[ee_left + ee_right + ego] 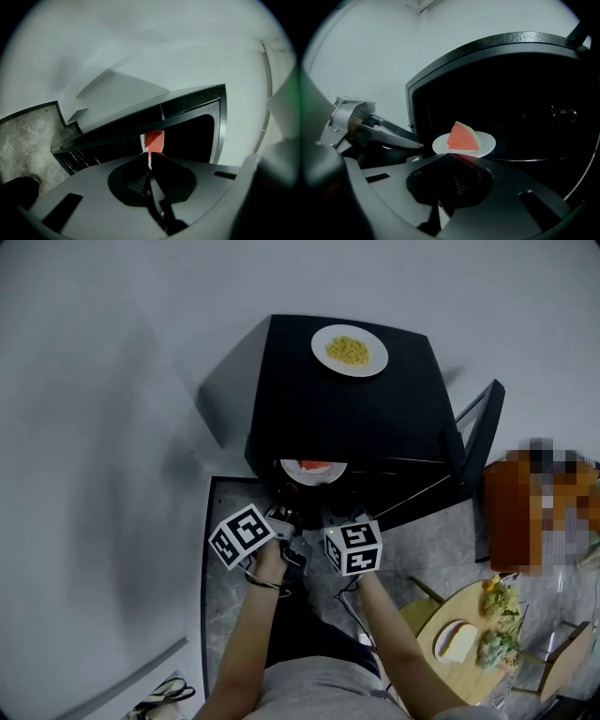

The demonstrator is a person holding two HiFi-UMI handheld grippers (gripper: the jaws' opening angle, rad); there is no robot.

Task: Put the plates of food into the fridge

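Holding the plate point(289, 470) w/ both grippers right at the fridge point(375, 427) mouth. Left gripper point(284, 506) is clamped on the plate's left rim, and right gripper point(330, 512) is pinched tight on the near rim. Two grips b/c a flat dish tips easy on one, and level is what stops the watermelon point(317, 467) sliding off. Door point(480, 427) hangs wide open on the right, so the way in is free.

From my right gripper point(451, 157) view, the plate point(487, 141) hovers at the dark opening, not yet set on a shelf. Can't tell if its far edge is inside. I judge this as the sliding-in step.

Watermelon point(462, 137) is one wedge: red flesh, thin pale-green rind, point up, sat mid-plate. The plate is white, round and shallow. From the left gripper point(150, 158) view it's edge-on, a thin white line betw the jaws w/ red behind.

Second plate point(323, 351), w/ yellow food on it, sits on top of the fridge, well apart. Prob next in line.
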